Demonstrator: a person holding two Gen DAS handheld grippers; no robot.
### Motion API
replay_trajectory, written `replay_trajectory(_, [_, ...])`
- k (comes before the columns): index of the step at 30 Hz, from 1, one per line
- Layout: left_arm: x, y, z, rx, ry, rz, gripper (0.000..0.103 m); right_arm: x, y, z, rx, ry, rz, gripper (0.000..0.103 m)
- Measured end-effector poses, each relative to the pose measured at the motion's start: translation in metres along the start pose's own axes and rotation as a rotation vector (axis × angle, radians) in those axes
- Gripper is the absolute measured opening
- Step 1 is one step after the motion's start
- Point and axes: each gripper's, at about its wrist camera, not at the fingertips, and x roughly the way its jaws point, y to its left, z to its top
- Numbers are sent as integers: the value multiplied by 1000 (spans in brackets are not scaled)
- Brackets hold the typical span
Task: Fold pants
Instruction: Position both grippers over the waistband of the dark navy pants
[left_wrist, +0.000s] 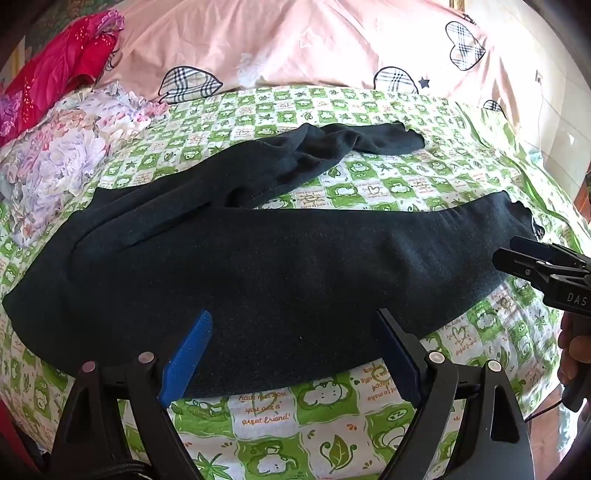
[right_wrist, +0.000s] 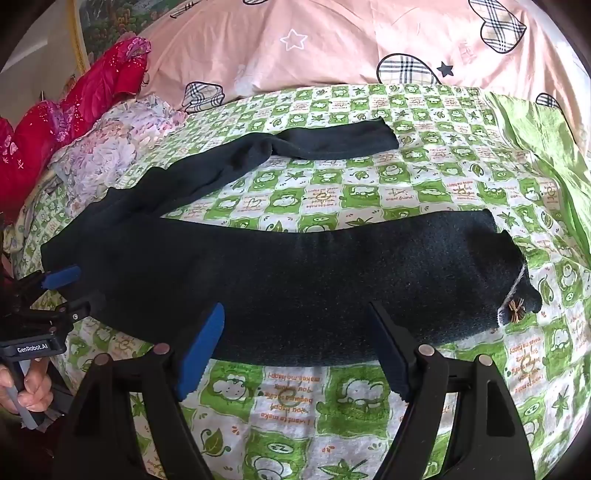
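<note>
The dark pants (left_wrist: 280, 266) lie spread out on the bed (left_wrist: 332, 406), over the green-and-white checked sheet, with the waist toward the left and the two legs splayed apart to the right: the near leg runs flat across the front, the far leg (right_wrist: 332, 142) bends away toward the pink quilt (left_wrist: 332, 40). No fold looks made yet, so the task seems to be at its very start; the legs have yet to be brought together and the length doubled over. The left gripper (left_wrist: 295, 354) hovers at the near edge of the pants with its fingers wide apart, holding nothing. The right gripper (right_wrist: 295, 347) hangs over the near leg the same way, fingers spread and empty. A floral cloth (left_wrist: 62, 155) and a red bundle (left_wrist: 59, 66) sit at the left, clear of the pants.
</note>
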Motion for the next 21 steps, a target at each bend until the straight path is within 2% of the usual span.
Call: replay_trajectory(21, [1, 0, -2, -3, 7, -4, 89, 2, 2, 5, 0, -6, 6, 79])
